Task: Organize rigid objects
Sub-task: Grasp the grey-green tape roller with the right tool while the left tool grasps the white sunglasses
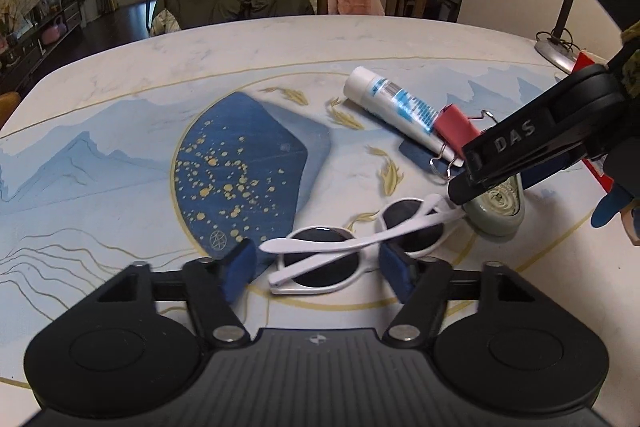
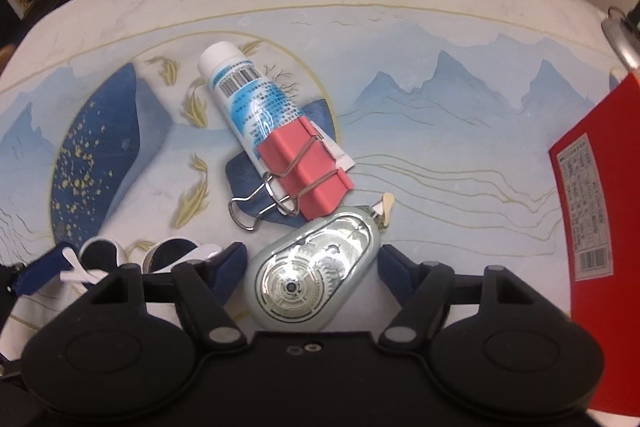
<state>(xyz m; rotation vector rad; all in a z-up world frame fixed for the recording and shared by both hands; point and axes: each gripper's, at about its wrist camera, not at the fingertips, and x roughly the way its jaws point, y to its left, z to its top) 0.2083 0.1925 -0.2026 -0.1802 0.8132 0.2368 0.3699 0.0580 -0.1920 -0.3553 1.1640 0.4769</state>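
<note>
Sunglasses (image 1: 340,251): white glossy plastic, round dark lenses, arms folded.

Dim indoor light, fisheye-bent edges, glare on the tube (image 2: 260,115).

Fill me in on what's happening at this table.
A person is tidying small items with two handheld grippers. The left gripper straddles the white sunglasses, and the right gripper straddles the tape dispenser; neither visibly grips yet. A tube with a pink binder clip lies untouched on the table.
</note>
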